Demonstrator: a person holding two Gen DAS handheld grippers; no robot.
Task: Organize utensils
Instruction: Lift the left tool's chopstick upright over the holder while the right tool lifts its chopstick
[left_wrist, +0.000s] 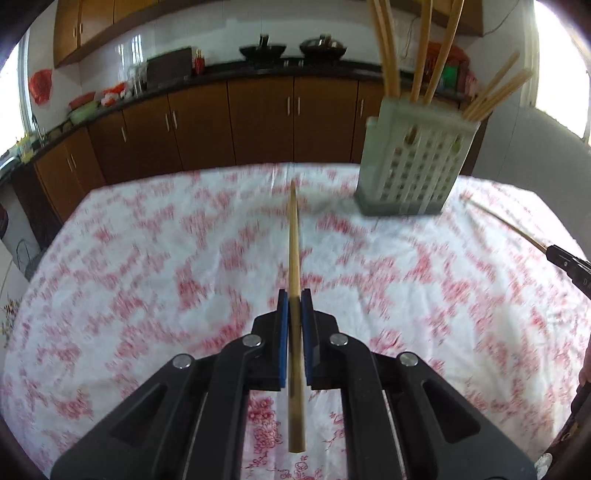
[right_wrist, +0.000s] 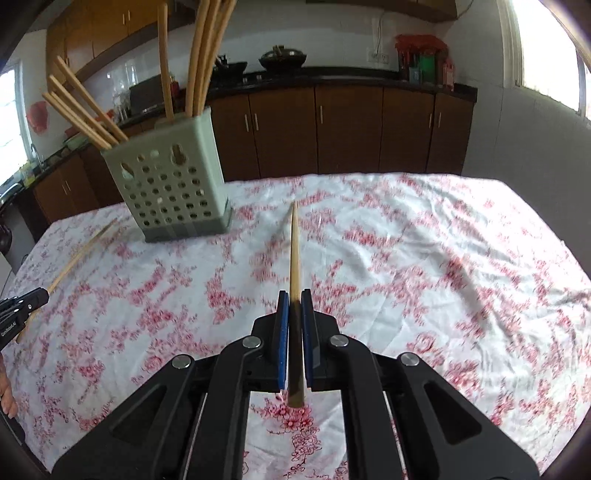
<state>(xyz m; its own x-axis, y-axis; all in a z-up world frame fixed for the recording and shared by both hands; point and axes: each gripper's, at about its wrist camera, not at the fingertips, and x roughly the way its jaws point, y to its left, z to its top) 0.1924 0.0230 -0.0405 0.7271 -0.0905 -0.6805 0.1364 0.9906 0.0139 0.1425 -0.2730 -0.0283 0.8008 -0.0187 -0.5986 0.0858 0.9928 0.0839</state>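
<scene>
My left gripper (left_wrist: 294, 295) is shut on a bamboo chopstick (left_wrist: 294, 240) that points forward over the flowered tablecloth (left_wrist: 147, 266). My right gripper (right_wrist: 294, 297) is shut on a second chopstick (right_wrist: 294, 251), also pointing ahead. A pale green perforated utensil holder (left_wrist: 413, 166) stands at the far right of the left wrist view and at the far left (right_wrist: 173, 184) of the right wrist view, with several chopsticks upright in it. Each gripper's tip shows at the edge of the other's view, with its chopstick (left_wrist: 502, 221) (right_wrist: 77, 254) slanting toward the holder.
The table (right_wrist: 461, 258) is draped in a white cloth with red flowers. Beyond its far edge run brown kitchen cabinets (left_wrist: 258, 122) under a dark counter with woks (left_wrist: 263, 50) and jars. Bright windows (right_wrist: 546, 55) flank the room.
</scene>
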